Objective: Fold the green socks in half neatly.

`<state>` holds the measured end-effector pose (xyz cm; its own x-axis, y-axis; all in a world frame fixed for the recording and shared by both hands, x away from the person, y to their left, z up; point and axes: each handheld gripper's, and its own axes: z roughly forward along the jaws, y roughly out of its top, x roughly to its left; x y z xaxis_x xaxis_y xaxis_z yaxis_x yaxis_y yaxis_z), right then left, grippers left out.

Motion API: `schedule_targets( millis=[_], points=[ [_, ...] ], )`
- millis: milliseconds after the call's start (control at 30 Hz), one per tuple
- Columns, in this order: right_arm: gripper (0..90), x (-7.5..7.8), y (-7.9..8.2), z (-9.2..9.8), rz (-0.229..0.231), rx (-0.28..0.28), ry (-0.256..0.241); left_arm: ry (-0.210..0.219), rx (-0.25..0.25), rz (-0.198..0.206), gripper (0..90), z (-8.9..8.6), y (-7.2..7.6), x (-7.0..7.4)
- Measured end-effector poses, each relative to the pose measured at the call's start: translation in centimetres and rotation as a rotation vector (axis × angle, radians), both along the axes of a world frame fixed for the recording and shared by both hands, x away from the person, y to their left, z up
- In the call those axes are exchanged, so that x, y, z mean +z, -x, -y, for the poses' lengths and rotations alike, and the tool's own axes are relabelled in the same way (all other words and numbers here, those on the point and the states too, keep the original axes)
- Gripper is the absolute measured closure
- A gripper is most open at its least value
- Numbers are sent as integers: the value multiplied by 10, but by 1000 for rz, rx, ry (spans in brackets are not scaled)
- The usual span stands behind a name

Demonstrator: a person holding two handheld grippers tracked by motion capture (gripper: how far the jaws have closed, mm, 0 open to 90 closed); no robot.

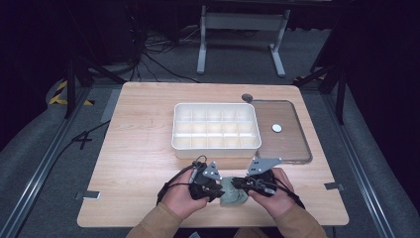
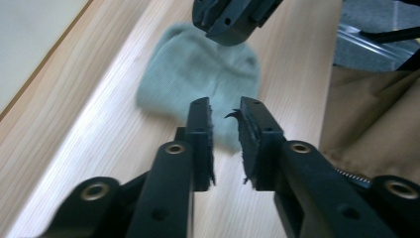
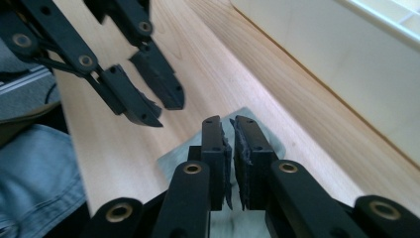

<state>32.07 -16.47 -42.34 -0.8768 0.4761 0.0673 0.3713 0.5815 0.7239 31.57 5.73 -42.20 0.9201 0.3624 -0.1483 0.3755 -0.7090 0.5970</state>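
Small grey-green knitted cloth [image 1: 233, 192] lay near the wooden table's [image 1: 138, 148] front edge, looked soft and floppy, so pinch an edge; left gripper [image 2: 224, 110] gaped slightly, right gripper [image 3: 227, 124] was nearly closed, probably gripping nothing.

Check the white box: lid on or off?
Off. The box shows its empty grid of compartments; the clear lid lies flat on the table beside it.
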Motion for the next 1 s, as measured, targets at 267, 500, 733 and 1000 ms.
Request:
schedule_targets(
  millis=[267, 500, 733, 1000],
  points=[
    [889, -28, -10, -9, -59, -19, 146, -18, 20, 1, 788, -4, 1, -3],
    [890, -36, -7, -4, -65, -22, 111, 3, 47, -1, 747, -2, -3, -8],
    [885, -36, -4, -4, -68, -18, 103, 37, 33, 60, 799, 22, -12, -20],
    [871, -37, -2, -1, -72, -14, 89, -89, 35, 52, 815, 37, -17, -33]
  ],
)
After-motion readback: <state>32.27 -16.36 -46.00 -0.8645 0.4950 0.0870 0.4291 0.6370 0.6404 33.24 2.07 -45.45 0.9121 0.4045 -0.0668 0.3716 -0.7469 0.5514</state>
